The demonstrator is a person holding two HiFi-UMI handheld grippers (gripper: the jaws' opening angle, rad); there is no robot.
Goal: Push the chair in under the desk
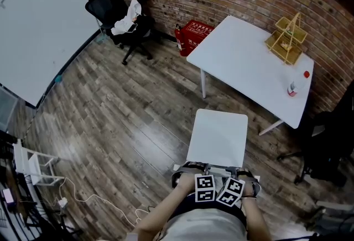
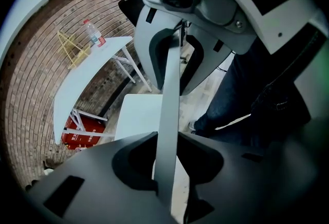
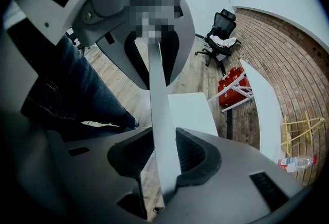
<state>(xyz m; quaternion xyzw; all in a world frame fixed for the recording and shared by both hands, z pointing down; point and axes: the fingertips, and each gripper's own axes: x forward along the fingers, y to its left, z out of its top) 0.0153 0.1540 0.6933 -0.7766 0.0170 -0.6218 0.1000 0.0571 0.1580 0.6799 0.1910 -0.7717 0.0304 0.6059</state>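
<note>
Left claw [image 2: 167, 152]: pinching the top edge of the chair's backrest [image 2: 168, 89], which runs up between its jaws.
Right claw [image 3: 164, 159]: clamped on the same backrest, just beside the left claw; the pads look to touch both faces.
Chair [image 1: 218, 137]: its seat lies straight ahead of both claws, with the desk [image 1: 249, 63] beyond.
Done: you have your grip, nothing more.
Left: bare floor shows between seat and desk, so I judge the whole push is ahead of you.
Hidden: the chair legs, the space under the desk, and, from your head, both claw tips.
</note>
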